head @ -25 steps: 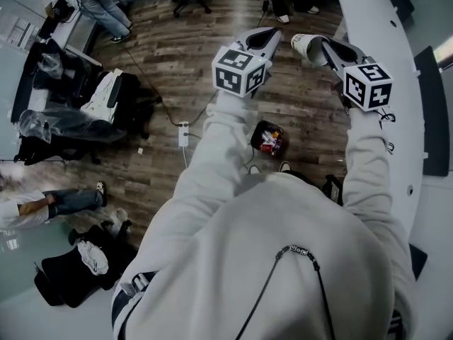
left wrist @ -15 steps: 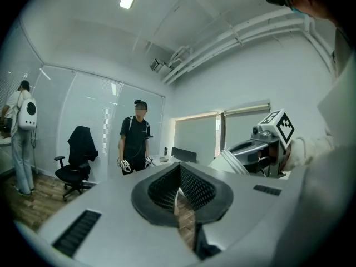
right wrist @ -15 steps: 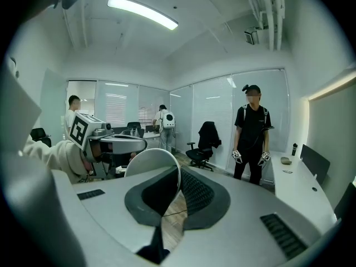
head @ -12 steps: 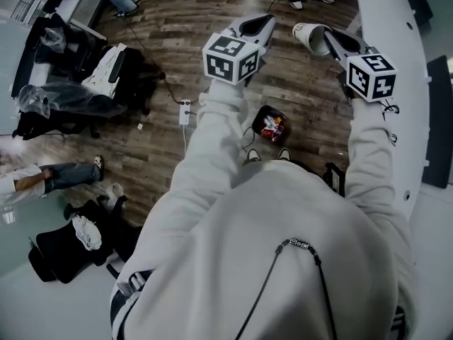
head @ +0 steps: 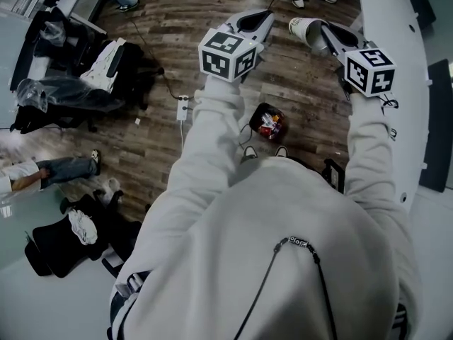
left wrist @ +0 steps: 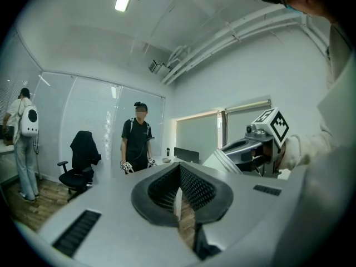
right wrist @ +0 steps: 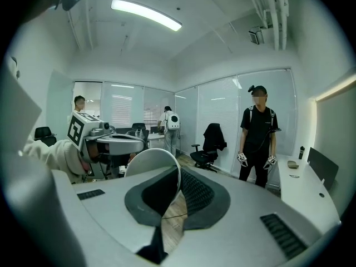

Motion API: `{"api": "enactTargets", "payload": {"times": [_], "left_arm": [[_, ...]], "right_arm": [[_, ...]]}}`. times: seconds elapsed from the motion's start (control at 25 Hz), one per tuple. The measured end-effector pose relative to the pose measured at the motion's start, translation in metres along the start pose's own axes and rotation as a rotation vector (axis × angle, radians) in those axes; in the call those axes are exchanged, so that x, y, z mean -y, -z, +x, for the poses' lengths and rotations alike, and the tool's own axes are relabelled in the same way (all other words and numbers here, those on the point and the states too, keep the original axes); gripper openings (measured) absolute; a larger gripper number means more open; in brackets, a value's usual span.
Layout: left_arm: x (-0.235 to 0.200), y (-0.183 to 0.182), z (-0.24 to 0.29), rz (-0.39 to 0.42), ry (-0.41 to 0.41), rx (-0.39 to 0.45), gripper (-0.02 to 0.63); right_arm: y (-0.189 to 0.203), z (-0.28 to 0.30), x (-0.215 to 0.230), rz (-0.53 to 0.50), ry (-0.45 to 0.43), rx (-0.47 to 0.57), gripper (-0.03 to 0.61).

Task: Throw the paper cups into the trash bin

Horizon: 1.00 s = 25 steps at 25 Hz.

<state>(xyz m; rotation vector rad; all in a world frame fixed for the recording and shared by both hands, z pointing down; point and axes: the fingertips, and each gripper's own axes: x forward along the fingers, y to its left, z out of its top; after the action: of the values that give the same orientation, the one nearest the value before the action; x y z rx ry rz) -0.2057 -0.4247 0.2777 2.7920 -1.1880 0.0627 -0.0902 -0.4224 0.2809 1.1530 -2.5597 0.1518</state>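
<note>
In the head view my right gripper point(head: 320, 31) is shut on a white paper cup point(head: 300, 27), pinching its wall so that the cup lies on its side, sticking out to the left. The right gripper view shows the cup's round rim point(right wrist: 151, 161) held between the jaws of the right gripper point(right wrist: 179, 172). My left gripper point(head: 262, 18) is beside it at the same height, shut and holding nothing. In its own view the left gripper point(left wrist: 179, 168) has its jaws together. A small black trash bin point(head: 269, 124) with red rubbish inside stands on the wooden floor below and between both grippers.
A curved white desk point(head: 400, 83) runs along the right. A power strip point(head: 182, 108) with cables lies on the floor left of the bin. Black chairs with bags point(head: 78, 91) stand at the left. A person in black point(right wrist: 257, 132) stands ahead, and others are farther back.
Both grippers have risen slightly in the head view while the bin has drifted a little up the picture. The cup stays held in the right gripper.
</note>
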Motion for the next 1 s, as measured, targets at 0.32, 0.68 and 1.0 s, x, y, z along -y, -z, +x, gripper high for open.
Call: {"api": "enactTargets", "payload": {"times": [0.32, 0.68, 1.0], "left_arm": [[-0.009, 0.036, 0.004, -0.043, -0.050, -0.028, 0.003], [-0.033, 0.095, 0.000, -0.106, -0.129, -0.094, 0.003], [-0.044, 0.177, -0.004, -0.167, -0.198, -0.146, 0.003]], "right_arm": [[0.031, 0.023, 0.001, 0.005, -0.067, -0.046, 0.038], [0.078, 0.062, -0.013, 0.034, -0.179, -0.054, 0.038], [0.160, 0.096, -0.022, 0.082, -0.258, -0.114, 0.038]]}}
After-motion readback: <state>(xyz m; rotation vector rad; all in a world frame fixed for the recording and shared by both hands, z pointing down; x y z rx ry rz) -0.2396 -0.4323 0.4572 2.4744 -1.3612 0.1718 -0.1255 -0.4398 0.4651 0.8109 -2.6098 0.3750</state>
